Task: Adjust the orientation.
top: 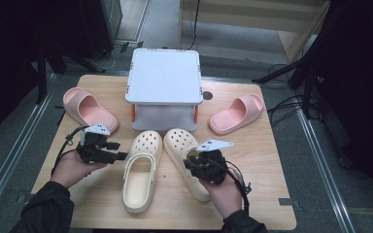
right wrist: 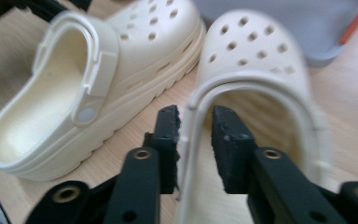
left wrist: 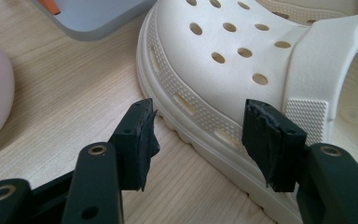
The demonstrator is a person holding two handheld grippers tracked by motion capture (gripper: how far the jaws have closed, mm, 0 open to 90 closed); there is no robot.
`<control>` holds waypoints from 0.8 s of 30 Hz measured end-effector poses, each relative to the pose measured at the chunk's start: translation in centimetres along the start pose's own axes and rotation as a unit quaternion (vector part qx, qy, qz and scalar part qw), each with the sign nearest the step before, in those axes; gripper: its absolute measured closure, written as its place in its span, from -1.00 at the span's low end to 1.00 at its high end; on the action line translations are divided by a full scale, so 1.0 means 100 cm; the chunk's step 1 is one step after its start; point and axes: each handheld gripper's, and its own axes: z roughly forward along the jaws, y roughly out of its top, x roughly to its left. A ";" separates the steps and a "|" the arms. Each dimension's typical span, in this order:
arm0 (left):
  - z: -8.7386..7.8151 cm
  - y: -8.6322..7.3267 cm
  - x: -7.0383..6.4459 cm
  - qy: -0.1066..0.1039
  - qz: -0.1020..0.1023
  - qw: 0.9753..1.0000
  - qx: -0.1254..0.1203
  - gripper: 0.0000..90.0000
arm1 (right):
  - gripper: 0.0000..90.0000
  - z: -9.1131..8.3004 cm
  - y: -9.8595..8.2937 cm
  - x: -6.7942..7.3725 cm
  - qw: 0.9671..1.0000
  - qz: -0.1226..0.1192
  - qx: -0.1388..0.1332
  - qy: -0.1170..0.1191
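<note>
On the wooden table (top: 252, 194), two cream clogs lie side by side in front of a white two-tier rack (top: 163, 77), a gripper at each.

The right gripper (right wrist: 195, 122) has its jaws narrowed around the side wall of the right clog (right wrist: 249, 60), one jaw inside the opening and one outside; whether they already pinch it cannot be told. The left gripper (left wrist: 198, 125) stands with jaws wide apart at the outer sole edge of the left clog (left wrist: 233, 56), holding nothing. Two pink slides (top: 88, 108) (top: 237, 114) flank the rack. Judging by this, nothing has been shelved; both clogs and both slides remain on the table.
</note>
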 end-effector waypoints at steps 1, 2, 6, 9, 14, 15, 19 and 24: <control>0.000 -0.001 0.000 -0.001 -0.001 1.000 -0.002 -0.01 | 0.67 -0.008 0.000 -0.003 1.000 0.000 -0.011 -0.002; -0.001 -0.001 0.000 -0.001 -0.001 1.000 -0.002 0.00 | 0.70 -0.015 0.000 -0.007 1.000 0.002 -0.020 -0.004; -0.001 -0.002 0.000 -0.012 -0.001 1.000 -0.005 0.04 | 0.74 -0.023 -0.003 -0.035 0.999 -0.007 -0.028 -0.034; 0.001 -0.005 -0.001 -0.014 0.001 1.000 -0.002 0.06 | 0.79 -0.009 -0.007 -0.065 0.999 0.012 -0.001 -0.039; 0.002 -0.011 0.001 -0.019 -0.008 1.000 0.002 0.14 | 0.82 0.003 -0.012 -0.085 1.000 0.003 -0.002 -0.008; 0.003 -0.013 0.001 -0.019 -0.010 1.000 0.004 0.16 | 0.82 0.006 -0.014 -0.088 1.000 -0.004 0.008 -0.006; 0.007 -0.015 -0.001 -0.022 -0.012 1.000 0.016 0.20 | 0.82 0.018 -0.018 -0.095 0.999 -0.001 0.044 0.004; 0.013 -0.017 -0.004 -0.022 -0.014 0.999 0.026 0.20 | 0.80 0.028 -0.015 -0.097 0.998 -0.004 0.061 0.003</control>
